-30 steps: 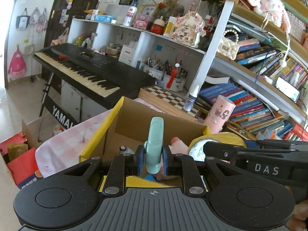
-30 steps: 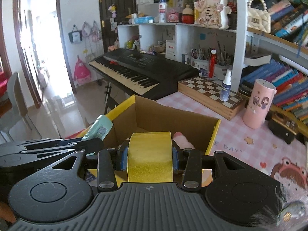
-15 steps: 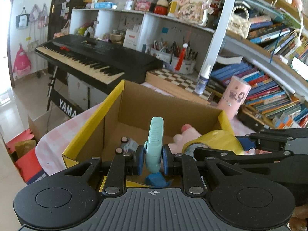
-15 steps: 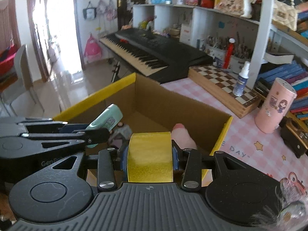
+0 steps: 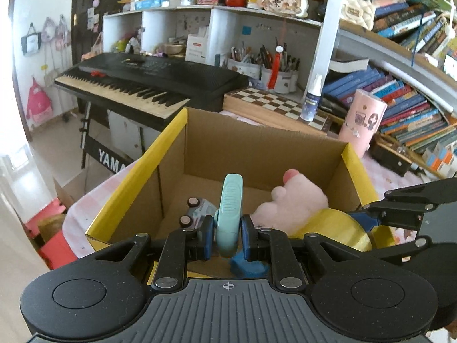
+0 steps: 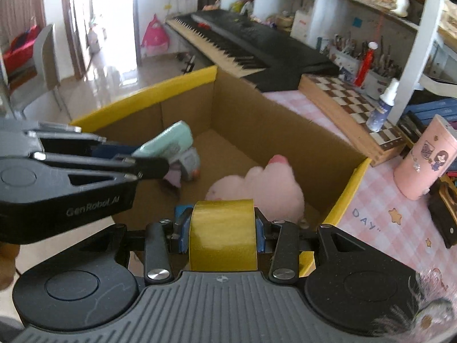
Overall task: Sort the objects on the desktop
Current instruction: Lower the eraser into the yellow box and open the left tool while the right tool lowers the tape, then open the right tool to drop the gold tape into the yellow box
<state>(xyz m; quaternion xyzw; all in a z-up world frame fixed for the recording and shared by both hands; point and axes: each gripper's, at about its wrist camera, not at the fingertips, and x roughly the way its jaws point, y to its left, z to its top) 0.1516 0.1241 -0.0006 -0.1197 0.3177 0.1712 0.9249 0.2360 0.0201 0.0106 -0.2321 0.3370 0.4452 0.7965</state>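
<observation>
Left wrist view first: the left gripper (image 5: 227, 235) is clamped on a slim mint-green plastic gadget with a ribbed face (image 5: 229, 214), held upright on its narrow edge between the blue pads, right over the near end of the open cardboard box with yellow-taped rims (image 5: 160, 154). Holding it by the flat sides makes sense to me, since that's the only way a thin thing like this won't twist out. Down on the box floor there's a small grey toy car tipped on its side (image 5: 197, 210), a fluffy pink plush toy (image 5: 294, 203) and a little blue lump (image 5: 248, 265) I can't identify. The right gripper's black fingers come in from the right edge, holding a roll of shiny yellow tape (image 5: 340, 230) over the box's right near corner.

Right wrist view: the right gripper (image 6: 222, 231) is closed across the width of the yellow tape roll (image 6: 223, 228), flat band facing the camera, hanging above the plush (image 6: 257, 191) inside the box (image 6: 285, 131). The left gripper (image 6: 148, 161) pokes in from the left with the green gadget (image 6: 168, 143) just above the toy car (image 6: 188, 163).

My guess is both items are parked over the box so they can simply be released in; neither has been let go yet. The pink checked tablecloth (image 6: 380, 228) sits beside the box.
</observation>
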